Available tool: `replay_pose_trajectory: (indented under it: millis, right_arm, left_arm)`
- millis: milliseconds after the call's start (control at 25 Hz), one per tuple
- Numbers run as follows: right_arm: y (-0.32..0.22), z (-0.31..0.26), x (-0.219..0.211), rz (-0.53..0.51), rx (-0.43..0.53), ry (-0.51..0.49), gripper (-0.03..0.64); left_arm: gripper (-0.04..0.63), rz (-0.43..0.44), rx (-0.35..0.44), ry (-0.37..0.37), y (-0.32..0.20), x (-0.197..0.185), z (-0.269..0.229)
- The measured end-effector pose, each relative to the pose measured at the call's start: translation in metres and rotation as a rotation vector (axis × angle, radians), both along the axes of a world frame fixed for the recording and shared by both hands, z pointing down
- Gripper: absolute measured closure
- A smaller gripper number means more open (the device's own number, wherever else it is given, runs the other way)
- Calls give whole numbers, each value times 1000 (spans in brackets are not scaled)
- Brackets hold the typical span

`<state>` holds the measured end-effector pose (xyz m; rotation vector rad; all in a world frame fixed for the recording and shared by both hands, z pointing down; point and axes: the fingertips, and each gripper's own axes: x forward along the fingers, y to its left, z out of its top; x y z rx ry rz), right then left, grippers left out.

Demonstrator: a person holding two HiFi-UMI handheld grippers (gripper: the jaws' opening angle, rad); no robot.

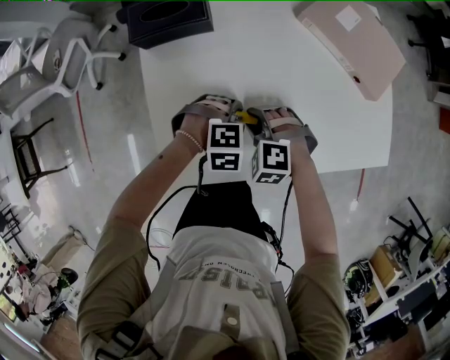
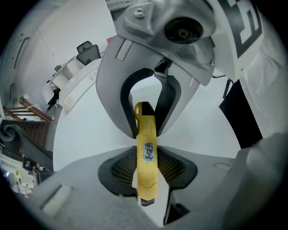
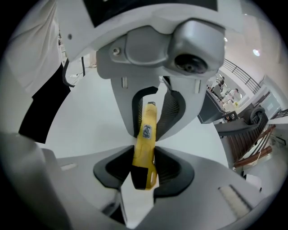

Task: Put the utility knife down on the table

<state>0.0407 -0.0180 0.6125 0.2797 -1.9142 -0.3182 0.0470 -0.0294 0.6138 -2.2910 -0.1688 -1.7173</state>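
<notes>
A yellow utility knife [image 1: 243, 114] hangs above the white table [image 1: 281, 70], held between both grippers near the table's front edge. In the left gripper view my left gripper [image 2: 146, 168] is shut on the knife [image 2: 146, 152], with its dark pads against both sides of one end. In the right gripper view my right gripper [image 3: 144, 170] has its pads pressed on the knife [image 3: 145, 150] at the other end, which has a black tip. The two grippers face each other closely. In the head view the hands and marker cubes hide the jaws.
A black box [image 1: 169, 21] sits at the table's far left corner and a flat pink case [image 1: 351, 46] lies at the far right. A white office chair [image 1: 56, 60] stands left of the table. Cables run down from the grippers to the person's body.
</notes>
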Motion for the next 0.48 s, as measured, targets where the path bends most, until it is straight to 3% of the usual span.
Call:
replay_pose_trajectory:
  millis: [320,480]
  right_arm:
    - [1,1,0,14,-19,-24,474]
    - [2,0,-1,8,-28,-24,476]
  left_arm:
    - [446,-34,-1,69,-3,-1,-3]
    - [396,-98,-2,129,-7,-8,-6]
